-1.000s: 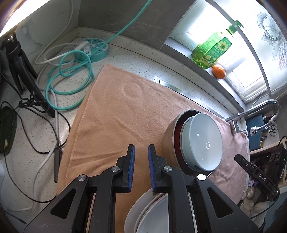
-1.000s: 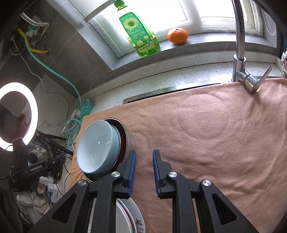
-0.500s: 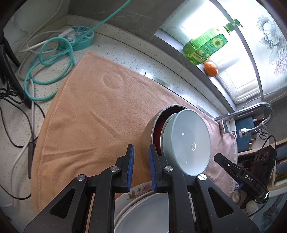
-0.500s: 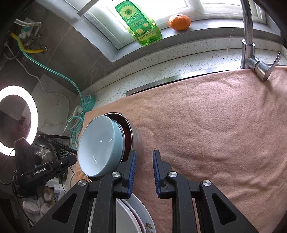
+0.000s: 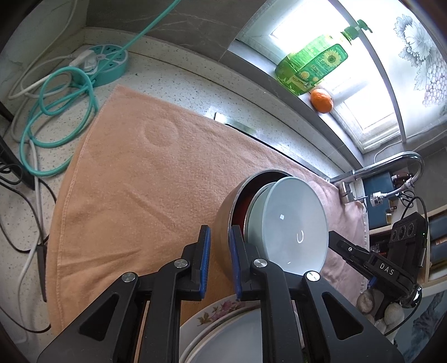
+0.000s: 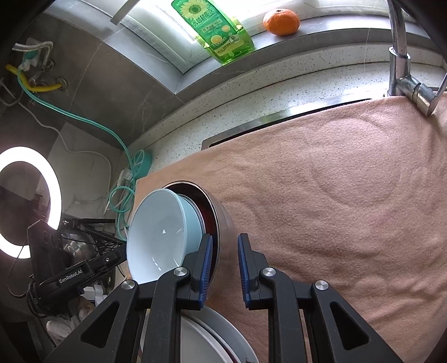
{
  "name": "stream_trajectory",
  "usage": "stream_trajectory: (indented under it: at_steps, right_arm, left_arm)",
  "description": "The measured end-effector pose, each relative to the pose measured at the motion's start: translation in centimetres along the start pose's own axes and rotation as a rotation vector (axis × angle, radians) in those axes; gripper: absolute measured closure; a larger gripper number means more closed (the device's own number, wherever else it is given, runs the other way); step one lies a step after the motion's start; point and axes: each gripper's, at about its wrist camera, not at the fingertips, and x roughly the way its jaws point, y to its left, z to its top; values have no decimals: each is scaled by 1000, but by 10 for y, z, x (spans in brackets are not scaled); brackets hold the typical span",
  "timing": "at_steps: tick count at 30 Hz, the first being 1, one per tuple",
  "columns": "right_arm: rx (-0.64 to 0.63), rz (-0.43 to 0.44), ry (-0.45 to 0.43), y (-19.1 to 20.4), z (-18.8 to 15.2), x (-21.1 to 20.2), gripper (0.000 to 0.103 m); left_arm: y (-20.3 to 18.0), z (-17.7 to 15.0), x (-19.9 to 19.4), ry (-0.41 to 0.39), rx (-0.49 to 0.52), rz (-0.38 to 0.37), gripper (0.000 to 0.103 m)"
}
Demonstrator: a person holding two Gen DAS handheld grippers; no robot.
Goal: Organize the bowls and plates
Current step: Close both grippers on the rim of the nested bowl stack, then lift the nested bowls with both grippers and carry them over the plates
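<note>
A pale blue bowl (image 5: 290,223) sits nested in a steel bowl (image 5: 223,220) with a dark red inside, on a peach towel (image 5: 134,173). My left gripper (image 5: 219,251) straddles the steel bowl's rim, one finger outside and one inside. My right gripper (image 6: 223,257) straddles the opposite rim of the steel bowl (image 6: 223,223), with the blue bowl (image 6: 162,231) to its left. The jaws stand narrowly apart on the rim in both views. A stack of plates, the top one flowered (image 5: 215,315), lies just under both grippers and also shows in the right wrist view (image 6: 206,338).
Green soap bottle (image 6: 212,30) and an orange (image 6: 281,17) stand on the window sill. A faucet (image 6: 402,64) rises at the towel's far right. Teal hose and round power strip (image 5: 109,60) lie left of the towel. A ring light (image 6: 16,195) stands at the left.
Both grippers have moved in on the steel bowl and now have its rim between their fingers; the bowls look larger and closer. The bowls have stayed in place.
</note>
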Motion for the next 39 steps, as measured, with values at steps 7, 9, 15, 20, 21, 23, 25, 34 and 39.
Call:
stream_trajectory:
  at_steps: [7,9,15,20,21,23,25,34,39]
  right_arm:
    - [16,-4,20,2,2,9,90]
    - [19,-12,25,3,2,11,91]
    - [-1,-65,35,10,2,19,95]
    - [-15,-89,38,14,4,20,95]
    - [-23,-92,39,15,4,21,95]
    - [-35,-91,42,15,4,21,95]
    - [-29,-80,47,13,5,21,95]
    - [-44,-79,53,14,3,20,95]
    - [-57,-88,51,18,4,19,95]
  left_arm:
    - [1,7,9,19,27,-19,92]
    - [1,7,13,30,38,-27,93]
    - [2,7,20,40,52,-46,94]
    - [-2,7,20,35,68,-30,96]
    - [-3,7,20,32,75,-22,96]
    - [-4,6,20,30,75,-10,96]
    - [-5,7,21,32,70,-2,96]
    - [-12,3,19,18,74,47,96]
    - [-13,0,15,11,65,62,96]
